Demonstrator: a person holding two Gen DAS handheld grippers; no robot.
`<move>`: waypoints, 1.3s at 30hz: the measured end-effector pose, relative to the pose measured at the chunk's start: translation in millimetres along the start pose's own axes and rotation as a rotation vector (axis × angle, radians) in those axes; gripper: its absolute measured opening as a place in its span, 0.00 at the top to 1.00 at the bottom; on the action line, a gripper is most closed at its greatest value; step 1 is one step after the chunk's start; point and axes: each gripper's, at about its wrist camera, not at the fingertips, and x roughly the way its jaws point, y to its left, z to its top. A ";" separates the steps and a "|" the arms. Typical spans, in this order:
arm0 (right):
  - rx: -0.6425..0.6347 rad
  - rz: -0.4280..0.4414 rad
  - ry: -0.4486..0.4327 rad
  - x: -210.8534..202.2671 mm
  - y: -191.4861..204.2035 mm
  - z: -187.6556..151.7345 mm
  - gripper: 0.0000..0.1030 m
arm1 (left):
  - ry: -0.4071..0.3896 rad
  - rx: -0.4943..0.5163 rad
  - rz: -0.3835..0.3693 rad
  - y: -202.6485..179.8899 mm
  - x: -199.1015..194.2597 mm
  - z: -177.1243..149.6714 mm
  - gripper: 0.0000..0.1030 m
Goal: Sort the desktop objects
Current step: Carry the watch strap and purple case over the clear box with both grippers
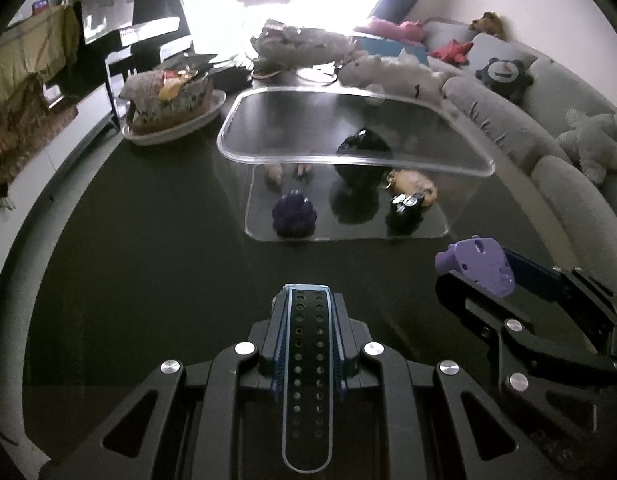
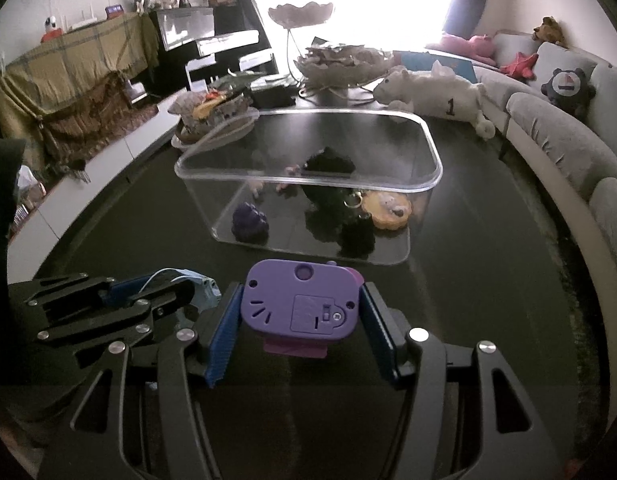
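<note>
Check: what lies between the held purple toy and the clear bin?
Nothing: in the right wrist view, only bare dark table separates the purple toy in the right gripper from the clear bin.

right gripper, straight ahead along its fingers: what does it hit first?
Likely the near wall of the clear plastic bin, and the purple toy that the right gripper holds would touch first. Dark table between looks free; depth and height are unclear.

Dark table, glossy top. Bearing: clear plastic bin, oval dish, white plush animal, tiered bowl stand.
</note>
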 end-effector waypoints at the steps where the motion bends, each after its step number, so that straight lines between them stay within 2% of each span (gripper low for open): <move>1: -0.001 0.001 -0.006 -2.5 0.7 1.2 0.46 | -0.001 -0.001 -0.002 0.2 -1.9 0.2 0.83; 5: -0.001 0.006 -0.028 -12.1 2.5 5.4 0.46 | -0.010 0.007 -0.003 -0.9 -8.0 1.8 0.83; 32: -0.005 -0.001 -0.197 -81.9 8.6 39.4 0.46 | -0.192 0.076 0.006 -14.0 -86.6 26.7 0.83; 39: -0.004 -0.006 -0.207 -87.1 9.2 45.3 0.46 | -0.212 0.079 0.008 -15.9 -96.8 32.5 0.83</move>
